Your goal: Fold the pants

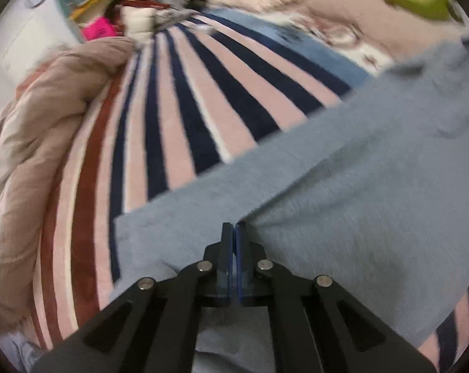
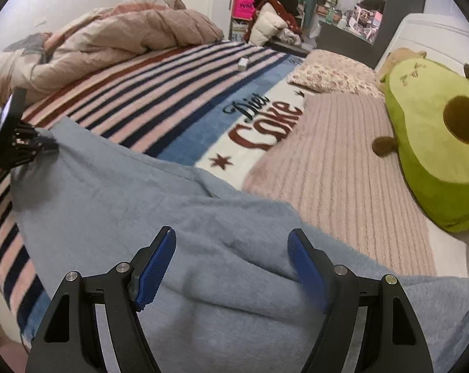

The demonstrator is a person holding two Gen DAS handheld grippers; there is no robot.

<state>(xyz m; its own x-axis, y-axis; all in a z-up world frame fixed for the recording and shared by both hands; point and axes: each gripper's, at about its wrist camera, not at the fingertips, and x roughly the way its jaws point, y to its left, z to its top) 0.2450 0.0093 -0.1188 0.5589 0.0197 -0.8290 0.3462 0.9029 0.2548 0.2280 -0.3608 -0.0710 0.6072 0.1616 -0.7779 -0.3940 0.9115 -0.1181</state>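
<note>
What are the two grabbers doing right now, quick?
Left gripper: shut, pinching the pants.
Right gripper: open, holding nothing, over the pants.

Under my grippers is the bed (image 2: 414, 34), covered by the striped blanket (image 2: 172, 93) with its "Diet Coke" lettering. Spread right on it are the blue-grey pants (image 2: 135, 205). A bunched beige duvet (image 2: 116, 34) sits along the far edge, a ribbed pink throw (image 2: 333, 168) beside the lettering, a floral pillow (image 2: 330, 71), a green avocado plush (image 2: 433, 143), and a small whitish box (image 2: 243, 64), too blurred to identify.
</note>
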